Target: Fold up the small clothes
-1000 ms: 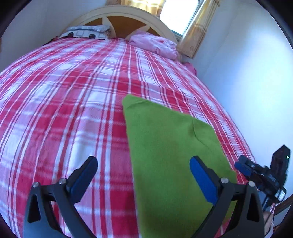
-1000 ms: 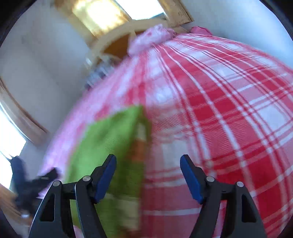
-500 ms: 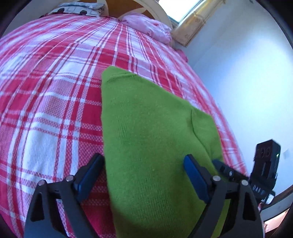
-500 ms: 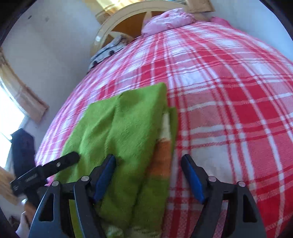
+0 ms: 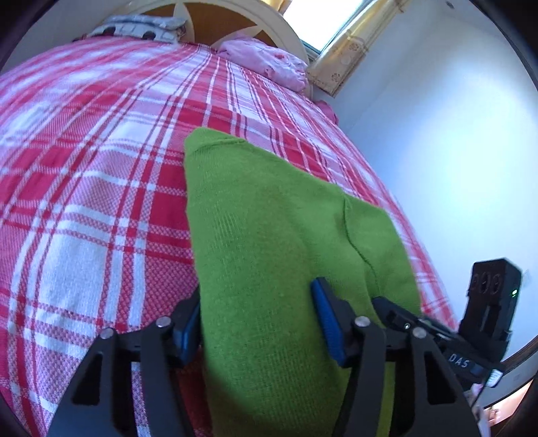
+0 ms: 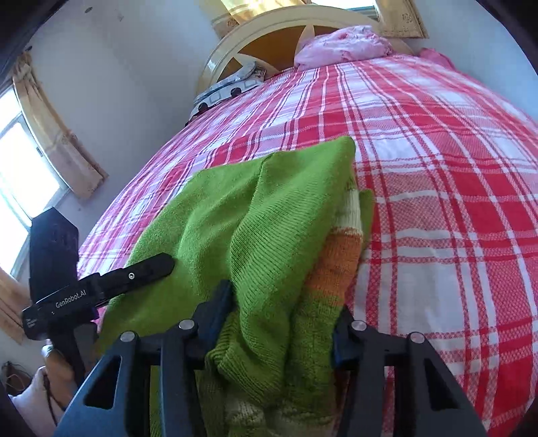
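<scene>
A small green knit garment (image 5: 269, 242) lies folded on the red plaid bed; in the right wrist view (image 6: 242, 228) it shows orange and cream stripes along its right edge. My left gripper (image 5: 259, 316) is open, its blue pads straddling the garment's near left edge. My right gripper (image 6: 282, 316) is open, its jaws straddling the bunched near right edge, with knit between the pads. Each gripper shows in the other's view: the right one (image 5: 437, 329), the left one (image 6: 111, 282).
The red and white plaid bedspread (image 5: 84, 168) covers the bed. A pink pillow (image 5: 265, 60) and a patterned pillow (image 5: 134, 28) lie by the cream headboard (image 6: 269, 43). A white wall (image 5: 437, 134) runs close along the right side.
Both grippers have moved forward and down onto the garment's near end. The jaws of both have narrowed around the fabric edges.
</scene>
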Motion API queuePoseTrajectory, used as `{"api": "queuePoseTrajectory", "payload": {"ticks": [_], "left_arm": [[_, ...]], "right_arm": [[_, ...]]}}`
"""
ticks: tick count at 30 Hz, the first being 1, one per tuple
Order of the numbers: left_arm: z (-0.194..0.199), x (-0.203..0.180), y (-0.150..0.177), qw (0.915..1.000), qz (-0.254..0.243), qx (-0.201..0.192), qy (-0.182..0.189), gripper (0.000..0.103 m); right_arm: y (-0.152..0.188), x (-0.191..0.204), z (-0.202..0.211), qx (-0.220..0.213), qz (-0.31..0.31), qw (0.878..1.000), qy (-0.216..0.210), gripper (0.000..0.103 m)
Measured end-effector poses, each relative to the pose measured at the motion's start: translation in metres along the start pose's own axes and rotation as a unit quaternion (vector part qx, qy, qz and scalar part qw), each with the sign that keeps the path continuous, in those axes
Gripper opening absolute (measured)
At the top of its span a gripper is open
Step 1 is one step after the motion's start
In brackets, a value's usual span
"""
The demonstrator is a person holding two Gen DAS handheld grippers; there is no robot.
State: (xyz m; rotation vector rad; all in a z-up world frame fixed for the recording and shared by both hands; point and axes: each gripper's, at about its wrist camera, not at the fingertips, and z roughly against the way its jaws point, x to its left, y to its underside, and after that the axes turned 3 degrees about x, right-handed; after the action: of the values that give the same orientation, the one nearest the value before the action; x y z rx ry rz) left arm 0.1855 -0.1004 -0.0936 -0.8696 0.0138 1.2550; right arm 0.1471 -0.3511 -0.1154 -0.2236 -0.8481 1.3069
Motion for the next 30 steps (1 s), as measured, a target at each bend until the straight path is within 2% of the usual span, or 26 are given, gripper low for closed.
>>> {"api": "queuePoseTrajectory", "payload": {"ticks": [3, 5, 6, 11, 13, 18, 24, 30], "left_arm": [[0.004, -0.004, 0.0, 0.9999, -0.009, -0.002, -0.009, 0.049], [0.008, -0.009, -0.002, 0.9999, -0.012, -0.002, -0.012, 0.038], [0.012, -0.012, -0.003, 0.9998, -0.015, -0.003, -0.015, 0.037], [0.034, -0.019, 0.0, 0.9993, -0.023, -0.009, -0.028, 0.036], [0.042, -0.023, 0.007, 0.9988, -0.032, -0.009, -0.037, 0.036], [0.061, -0.034, 0.029, 0.9968, -0.06, -0.008, -0.051, 0.035], [0.073, -0.037, 0.048, 0.9965, -0.066, 0.003, -0.051, 0.035], [0.088, -0.036, 0.058, 0.9966, -0.066, -0.001, -0.049, 0.035]], "right_arm": [[-0.001, 0.004, 0.003, -0.006, -0.001, 1.0, 0.012, 0.043], [0.0, 0.011, 0.007, -0.011, 0.003, 1.0, 0.023, 0.038], [0.0, 0.015, 0.011, -0.015, 0.003, 1.0, 0.025, 0.037], [0.01, 0.033, 0.042, -0.046, -0.011, 0.999, 0.008, 0.034], [0.017, 0.046, 0.053, -0.053, -0.002, 0.998, 0.017, 0.034], [0.037, 0.059, 0.077, -0.071, -0.028, 0.997, 0.001, 0.033], [0.063, 0.072, 0.096, -0.077, -0.033, 0.996, -0.001, 0.033], [0.078, 0.085, 0.105, -0.077, -0.036, 0.996, -0.005, 0.033]]}}
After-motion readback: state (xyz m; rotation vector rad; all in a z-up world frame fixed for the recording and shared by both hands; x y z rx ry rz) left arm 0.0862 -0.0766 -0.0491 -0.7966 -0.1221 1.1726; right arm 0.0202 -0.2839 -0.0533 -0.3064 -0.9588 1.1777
